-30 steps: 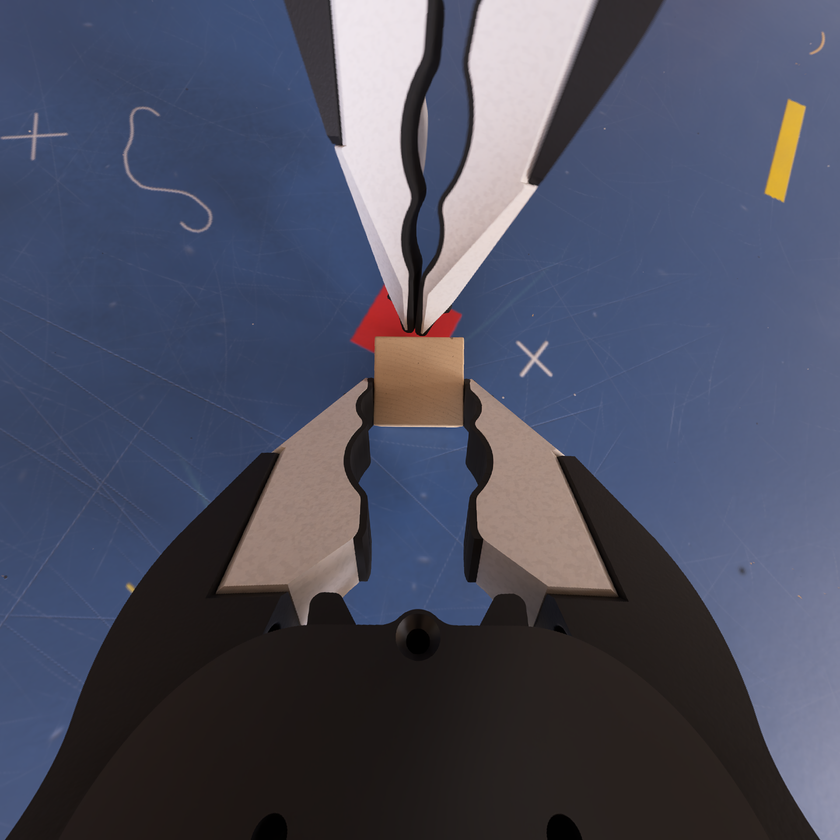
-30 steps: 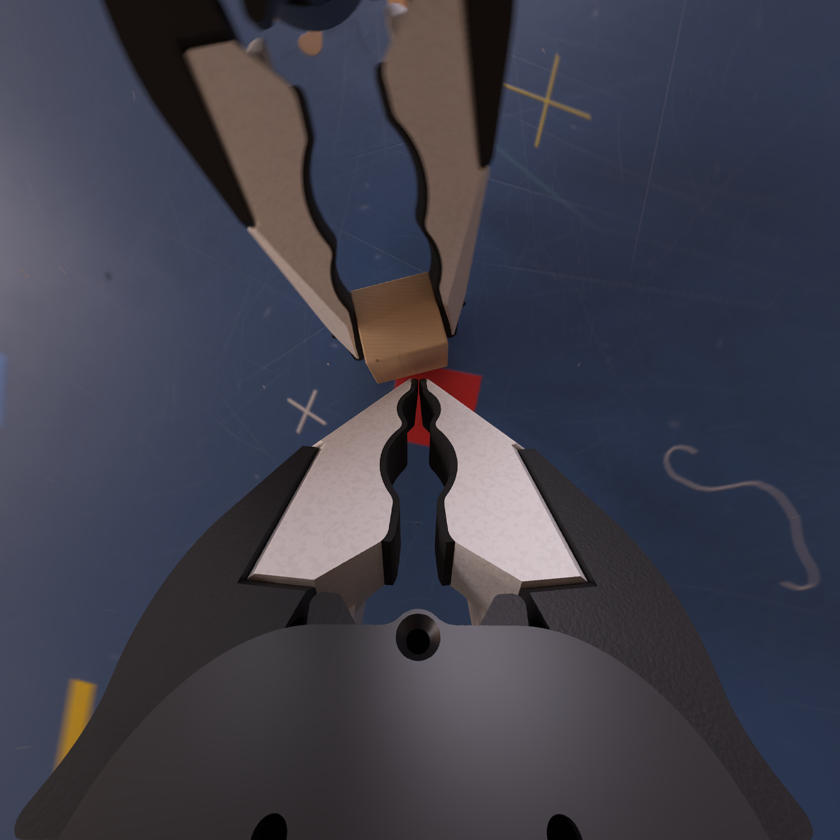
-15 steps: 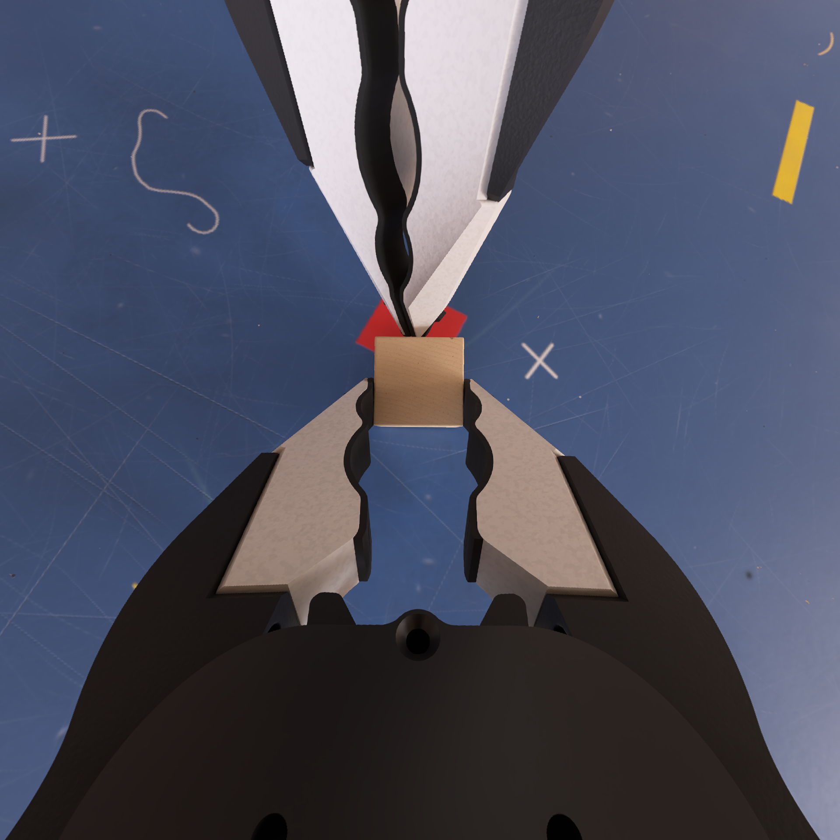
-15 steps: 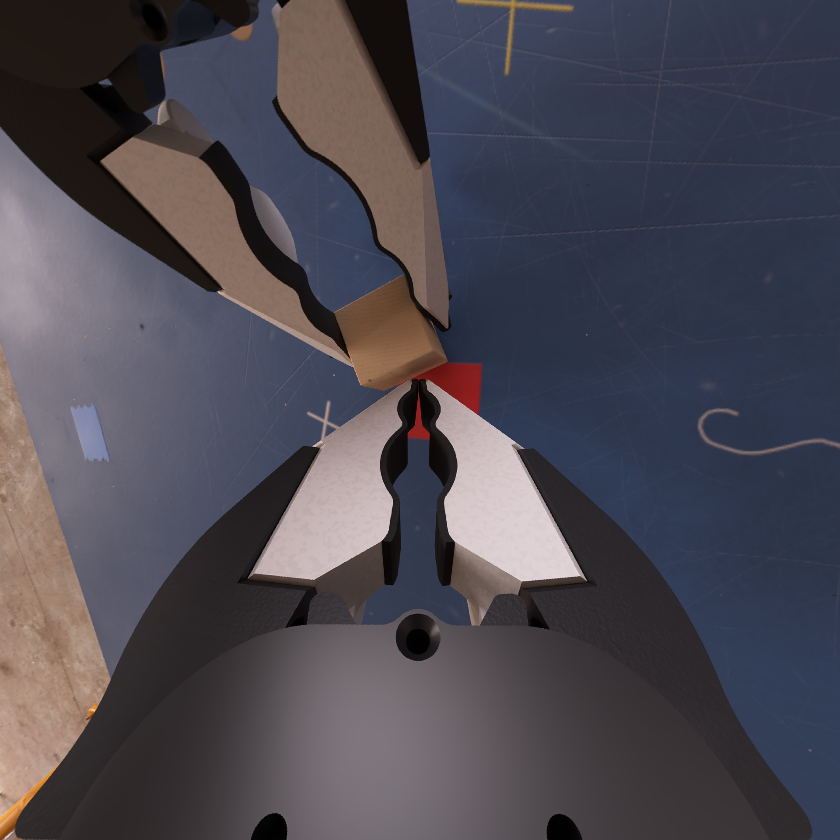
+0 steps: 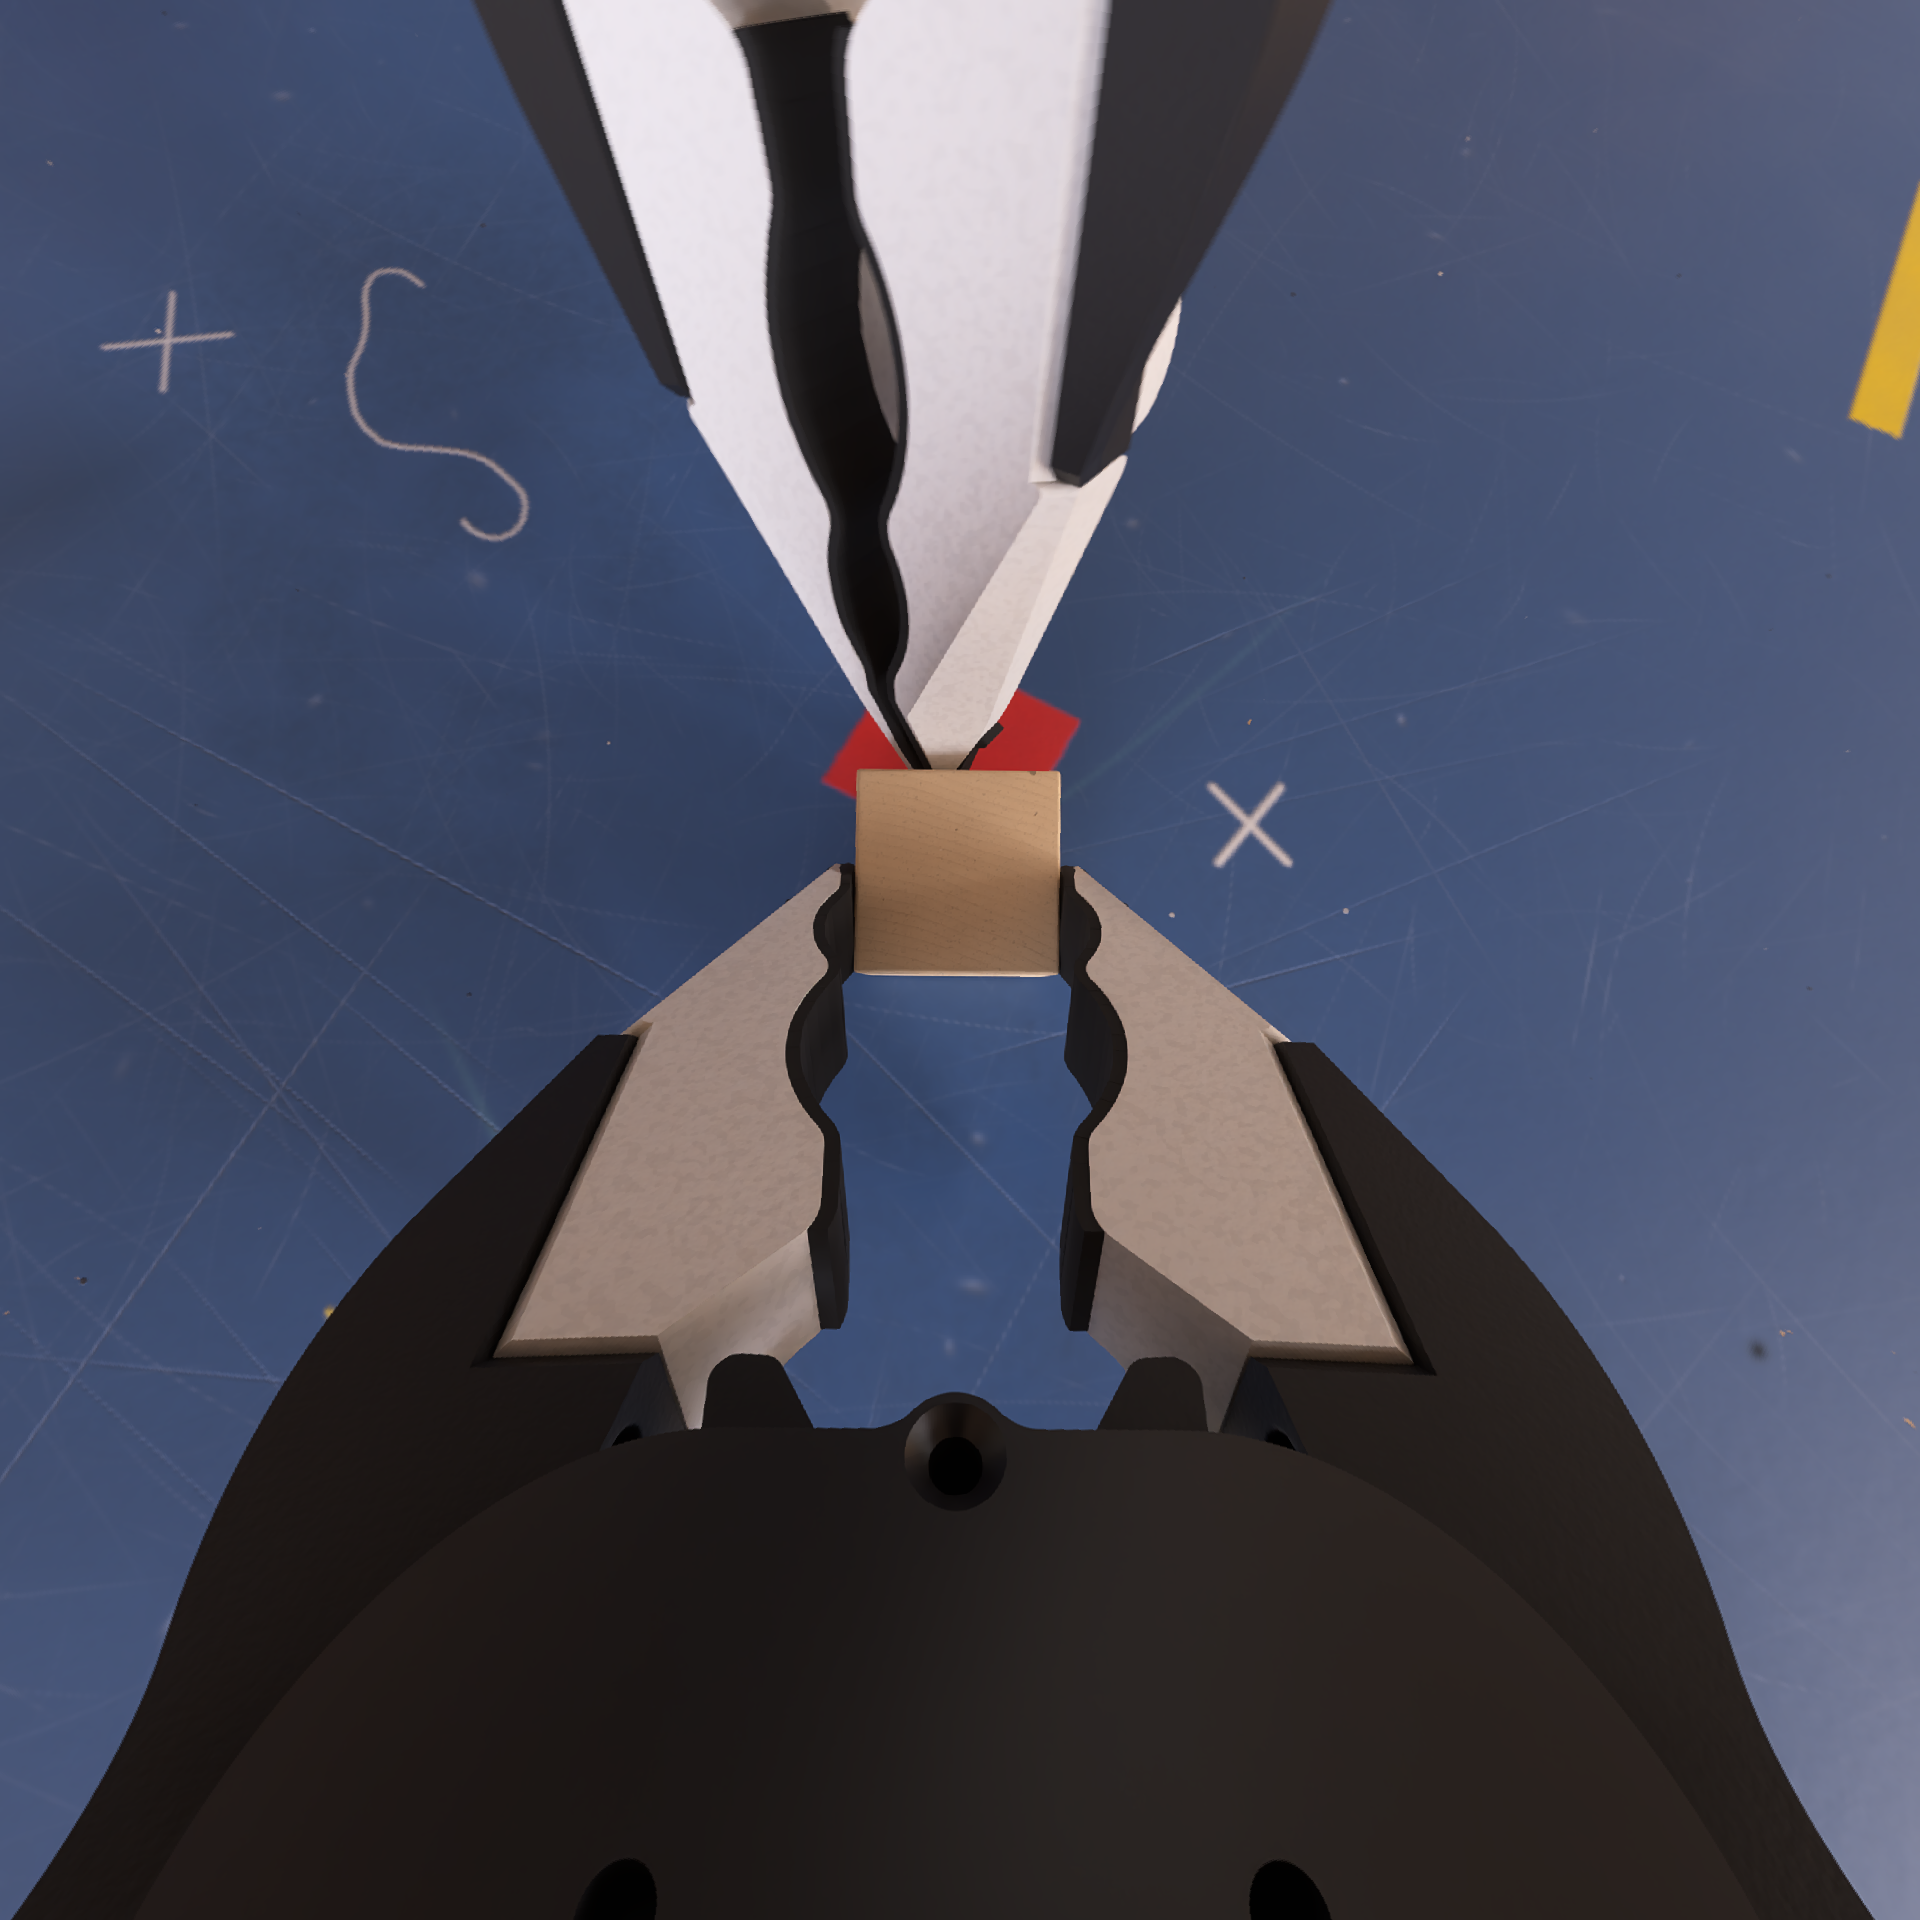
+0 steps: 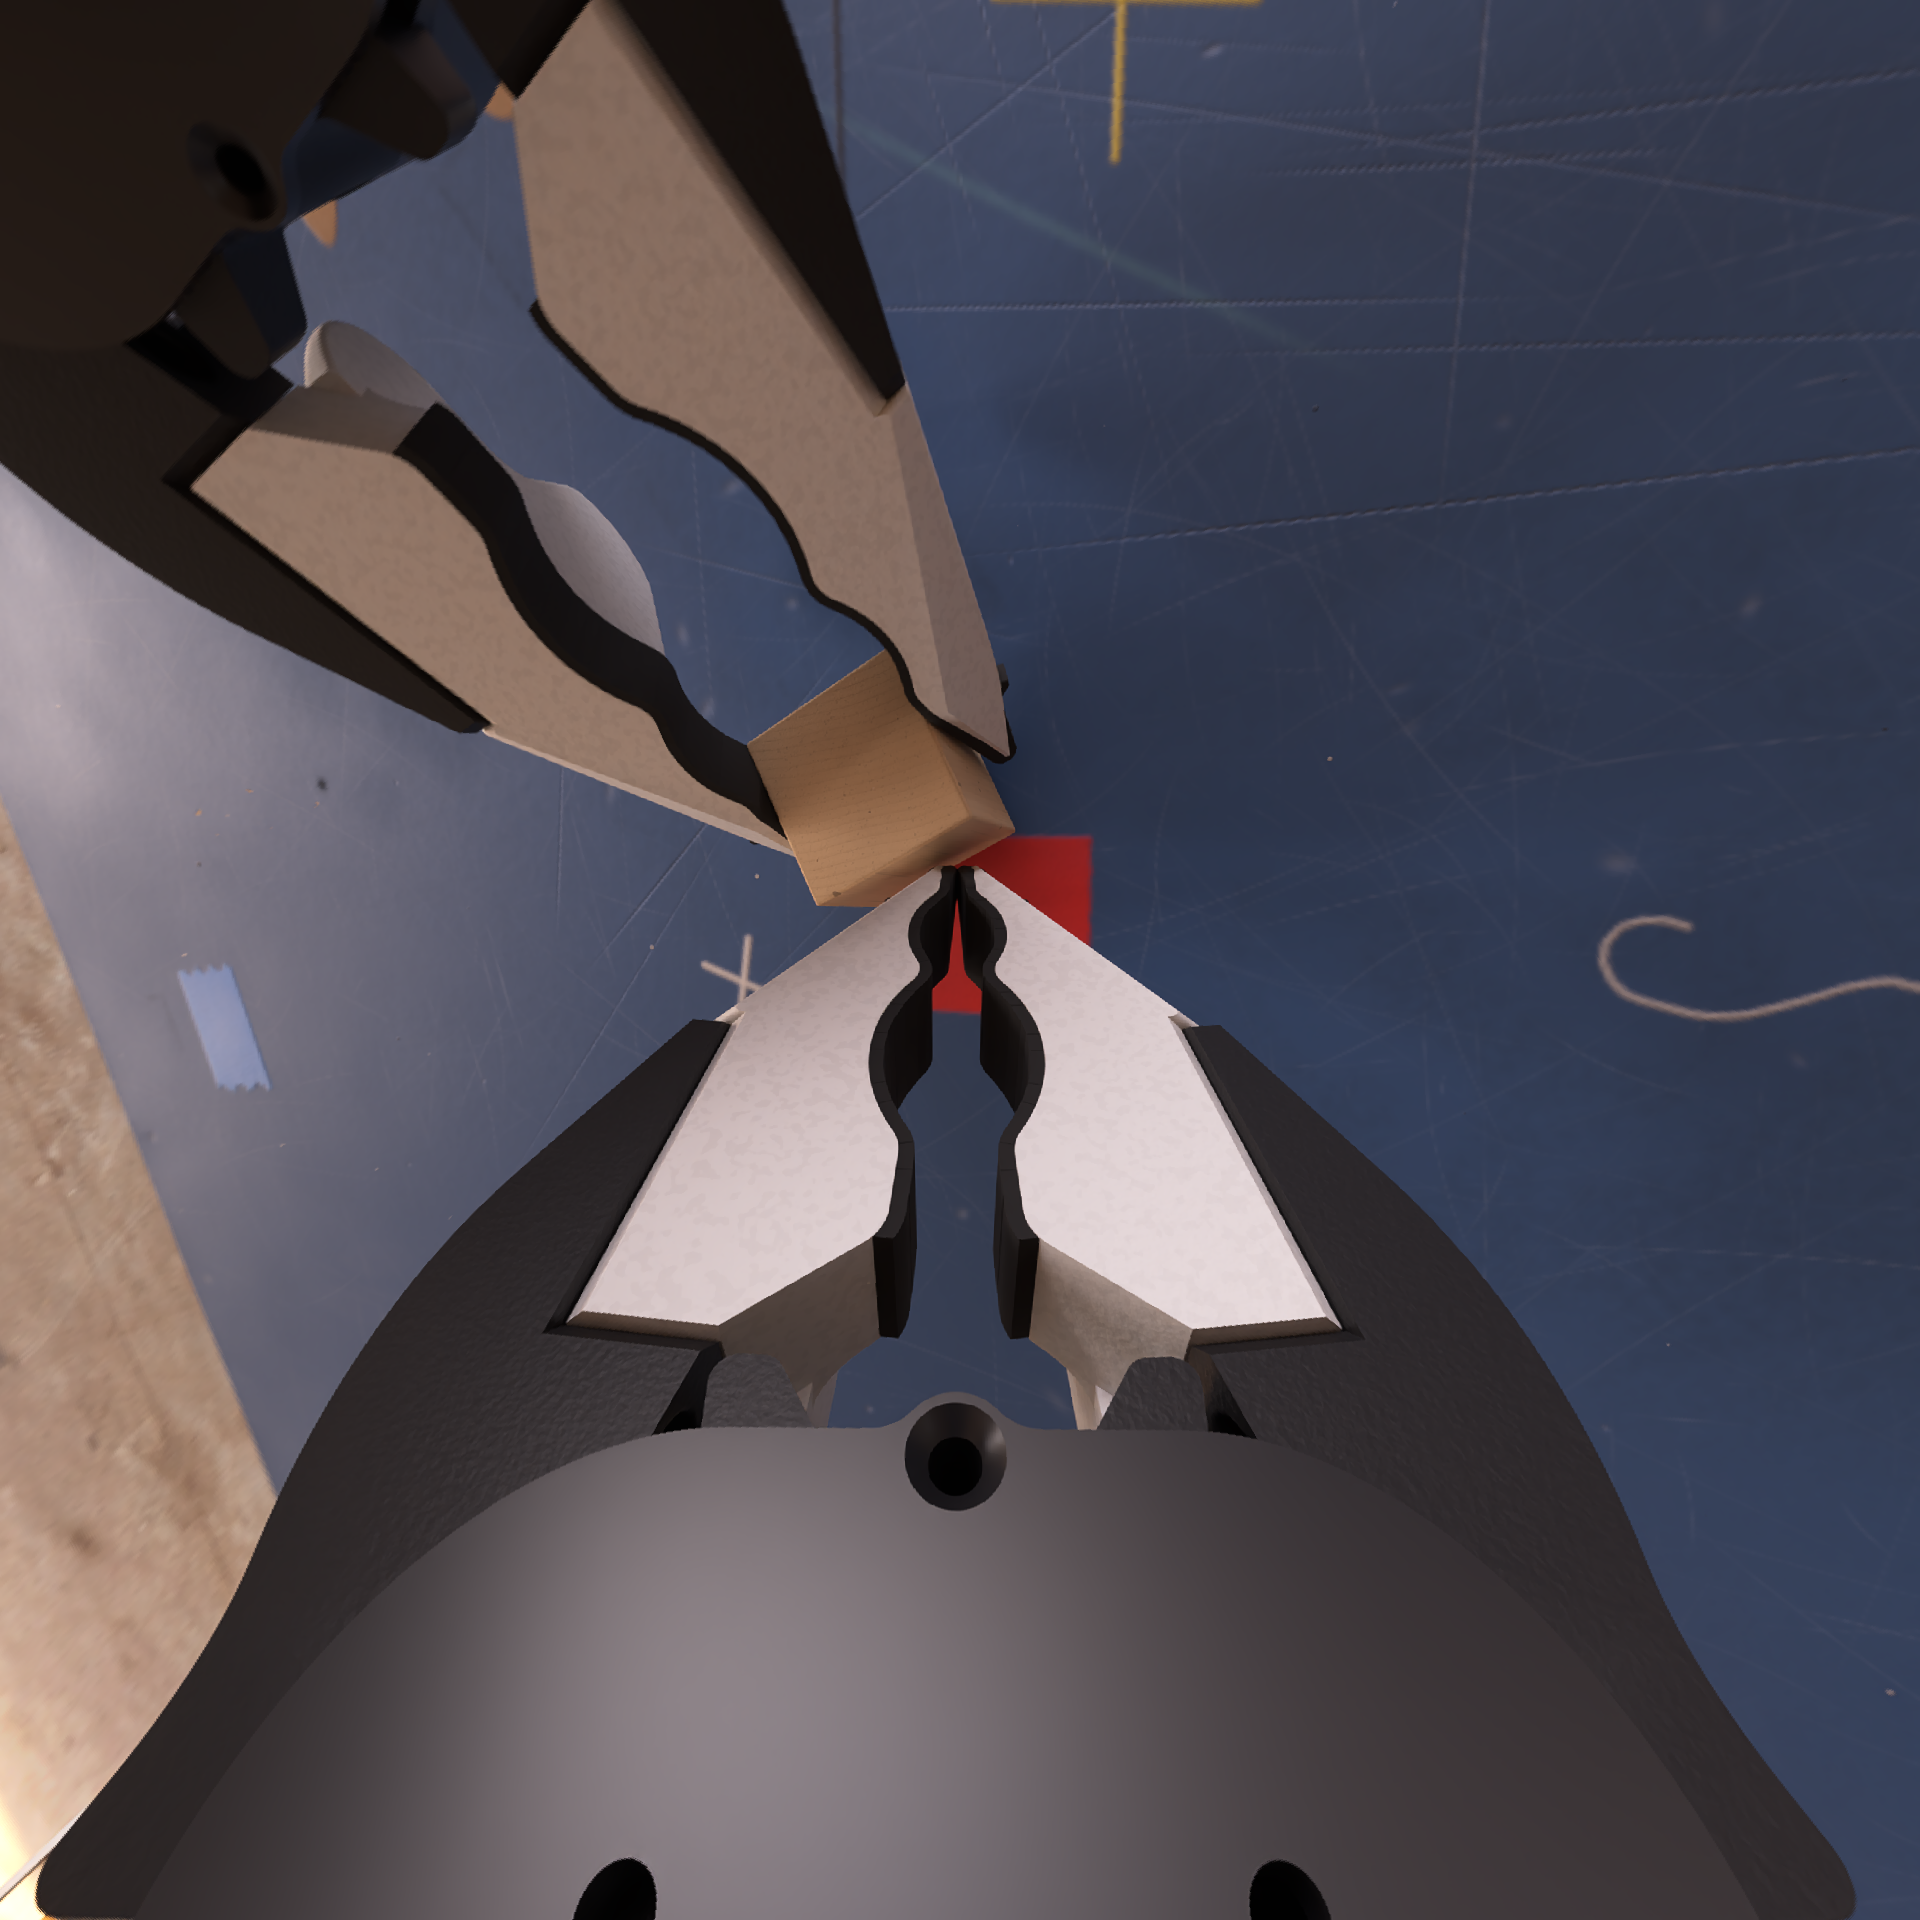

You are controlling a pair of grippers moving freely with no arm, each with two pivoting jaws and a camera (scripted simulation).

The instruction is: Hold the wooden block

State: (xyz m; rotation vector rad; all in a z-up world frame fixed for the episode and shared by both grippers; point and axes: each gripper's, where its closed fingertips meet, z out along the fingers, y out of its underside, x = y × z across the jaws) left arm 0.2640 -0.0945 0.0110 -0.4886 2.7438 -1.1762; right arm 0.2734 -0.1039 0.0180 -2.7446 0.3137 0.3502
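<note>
Wooden block clamped in left tongs | right tongs closed, empty, tips at block

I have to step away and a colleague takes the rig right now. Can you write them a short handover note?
Left gripper: shut on the wooden block, held at the tips of its fingers above the blue mat.
Right gripper: shut, empty, tips right at the block's far edge, over the red square.
Done: block grasped.
Left: hold it steady; keep the right gripper from knocking it.
</note>
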